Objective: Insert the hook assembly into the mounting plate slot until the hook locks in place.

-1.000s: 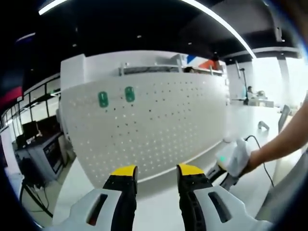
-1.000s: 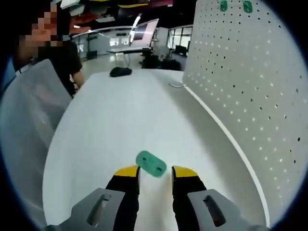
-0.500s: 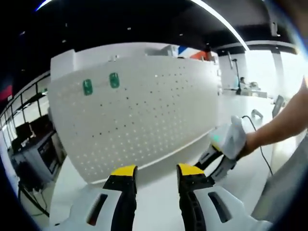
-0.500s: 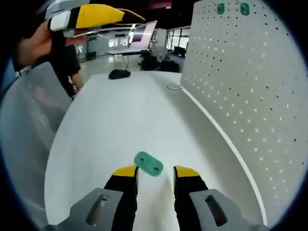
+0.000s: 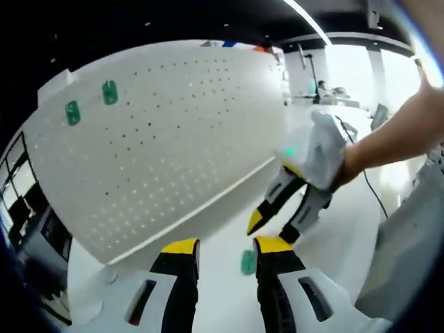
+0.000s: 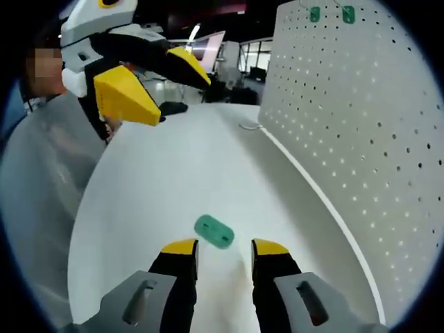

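Observation:
A green hook piece [image 6: 214, 231] lies flat on the white table [image 6: 173, 180], just beyond my right gripper [image 6: 225, 248], whose jaws stand open and empty on either side of it. In the left gripper view the same hook piece [image 5: 248, 262] sits by the right jaw of my left gripper [image 5: 225, 246], which is open and holds nothing. The white pegboard mounting plate [image 5: 166, 132] stands upright behind it and carries two more green hooks [image 5: 71, 111] near its top. The pegboard [image 6: 347, 139] runs along the right of the right gripper view.
A hand holds the right gripper [image 5: 288, 208] above the table in the left gripper view. The left gripper [image 6: 132, 76] hangs open at the upper left of the right gripper view. A black object [image 6: 172, 107] lies far off on the table, and a person stands at the left.
The left gripper has swung in over the table and now shows large in the right gripper view. The right gripper looms closer in the left gripper view. The green piece has stayed put.

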Motion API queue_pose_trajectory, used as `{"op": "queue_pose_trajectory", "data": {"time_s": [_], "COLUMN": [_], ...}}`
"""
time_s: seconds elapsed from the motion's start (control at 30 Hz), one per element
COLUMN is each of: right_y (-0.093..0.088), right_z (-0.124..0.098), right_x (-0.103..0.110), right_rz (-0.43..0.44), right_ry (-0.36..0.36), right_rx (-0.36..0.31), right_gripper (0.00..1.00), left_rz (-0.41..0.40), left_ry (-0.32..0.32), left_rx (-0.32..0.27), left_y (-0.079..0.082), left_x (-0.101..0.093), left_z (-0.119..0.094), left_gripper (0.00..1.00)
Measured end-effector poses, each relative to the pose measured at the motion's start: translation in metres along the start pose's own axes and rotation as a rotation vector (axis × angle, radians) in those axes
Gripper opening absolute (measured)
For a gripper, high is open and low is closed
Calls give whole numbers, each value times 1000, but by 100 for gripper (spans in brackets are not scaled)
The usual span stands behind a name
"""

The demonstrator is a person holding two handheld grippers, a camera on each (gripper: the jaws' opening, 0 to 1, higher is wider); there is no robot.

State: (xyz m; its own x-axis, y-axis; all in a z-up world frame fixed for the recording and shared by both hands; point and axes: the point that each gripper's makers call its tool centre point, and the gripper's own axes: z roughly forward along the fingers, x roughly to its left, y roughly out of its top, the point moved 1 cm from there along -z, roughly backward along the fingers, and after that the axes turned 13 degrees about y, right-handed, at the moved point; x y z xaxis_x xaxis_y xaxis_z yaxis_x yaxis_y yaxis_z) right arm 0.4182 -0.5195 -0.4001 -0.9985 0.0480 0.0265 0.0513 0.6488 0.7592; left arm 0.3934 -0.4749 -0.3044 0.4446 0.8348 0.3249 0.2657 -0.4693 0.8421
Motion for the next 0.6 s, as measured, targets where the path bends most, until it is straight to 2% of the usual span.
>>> {"op": "queue_pose_trajectory", "data": {"time_s": [0.23,0.6], "right_y": [-3,-6], "right_z": [-3,-10], "right_x": [0,0], "right_rz": [4,11], "right_ry": [-3,-6], "right_rx": [1,-6], "right_gripper": [30,32], "left_rz": [87,165], "left_ry": [-60,-130], "left_rx": [50,124], "left_y": [-11,-31], "left_x": [-16,-31], "left_z": [14,31], "left_gripper": [31,27]}}
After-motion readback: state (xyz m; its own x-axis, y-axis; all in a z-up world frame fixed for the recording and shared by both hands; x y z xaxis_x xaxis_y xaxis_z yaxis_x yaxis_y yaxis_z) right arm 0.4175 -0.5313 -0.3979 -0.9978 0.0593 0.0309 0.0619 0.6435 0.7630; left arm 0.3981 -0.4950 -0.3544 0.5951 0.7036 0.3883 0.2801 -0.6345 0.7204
